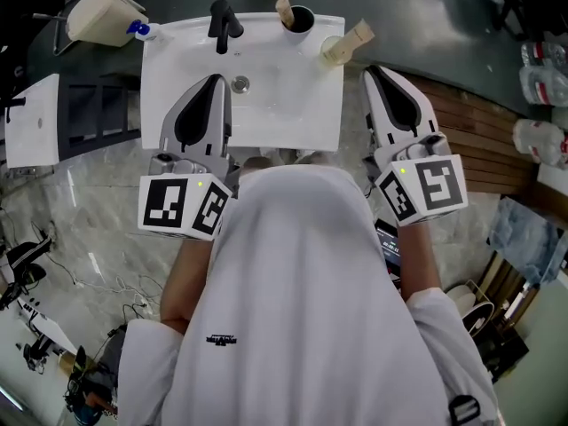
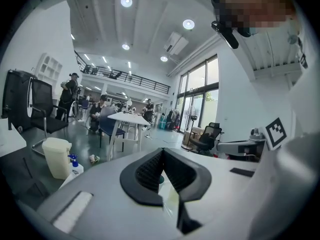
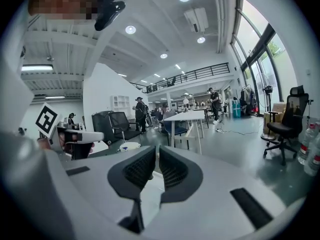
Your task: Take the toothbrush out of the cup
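Note:
A black cup [image 1: 301,20] stands on the back rim of the white sink [image 1: 177,51], right of the black faucet [image 1: 224,23]. A pale toothbrush [image 1: 285,8] sticks up out of the cup's left side. My left gripper [image 1: 216,79] hovers over the sink's front left part, shut and empty, well short of the cup. My right gripper [image 1: 370,72] is just off the sink's right edge, jaws together, holding nothing. Both gripper views look out over the hall; the left gripper [image 2: 161,152] and the right gripper [image 3: 156,149] show their pads meeting at the tips. Cup and toothbrush are hidden there.
A beige bottle [image 1: 348,43] lies on the sink's back right corner. A cream jug [image 1: 102,11] and a blue pump bottle [image 1: 138,30] sit left of the sink. Wooden slats [image 1: 479,122] and plastic bottles [image 1: 543,69] are on the right. My own white shirt fills the foreground.

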The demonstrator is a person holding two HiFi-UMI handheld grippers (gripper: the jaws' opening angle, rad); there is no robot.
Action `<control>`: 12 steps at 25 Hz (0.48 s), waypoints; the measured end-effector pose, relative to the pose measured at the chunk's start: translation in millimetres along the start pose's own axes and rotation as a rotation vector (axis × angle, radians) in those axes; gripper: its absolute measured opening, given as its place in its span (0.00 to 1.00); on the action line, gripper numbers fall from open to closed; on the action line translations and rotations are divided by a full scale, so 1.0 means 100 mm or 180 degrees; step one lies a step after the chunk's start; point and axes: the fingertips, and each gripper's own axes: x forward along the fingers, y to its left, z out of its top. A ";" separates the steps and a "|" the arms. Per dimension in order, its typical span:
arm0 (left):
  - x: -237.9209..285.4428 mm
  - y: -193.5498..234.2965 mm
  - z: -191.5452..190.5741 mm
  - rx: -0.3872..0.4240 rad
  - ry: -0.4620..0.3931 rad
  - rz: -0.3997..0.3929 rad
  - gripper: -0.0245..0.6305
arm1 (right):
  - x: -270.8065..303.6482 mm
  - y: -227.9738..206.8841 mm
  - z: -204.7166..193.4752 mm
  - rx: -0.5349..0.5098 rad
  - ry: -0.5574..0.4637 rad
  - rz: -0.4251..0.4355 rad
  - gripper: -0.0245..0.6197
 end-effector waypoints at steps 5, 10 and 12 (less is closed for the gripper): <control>-0.02 -0.13 0.06 0.0034 0.0020 -0.0097 0.04 | -0.06 0.03 0.04 0.0052 -0.0033 0.0040 0.07; 0.06 -0.24 -0.05 0.0066 0.0125 -0.0210 0.04 | -0.07 -0.01 0.02 0.0024 -0.0014 0.0024 0.07; 0.07 -0.26 -0.07 0.0056 0.0139 -0.0232 0.04 | -0.07 -0.02 0.03 0.0037 -0.0025 0.0021 0.07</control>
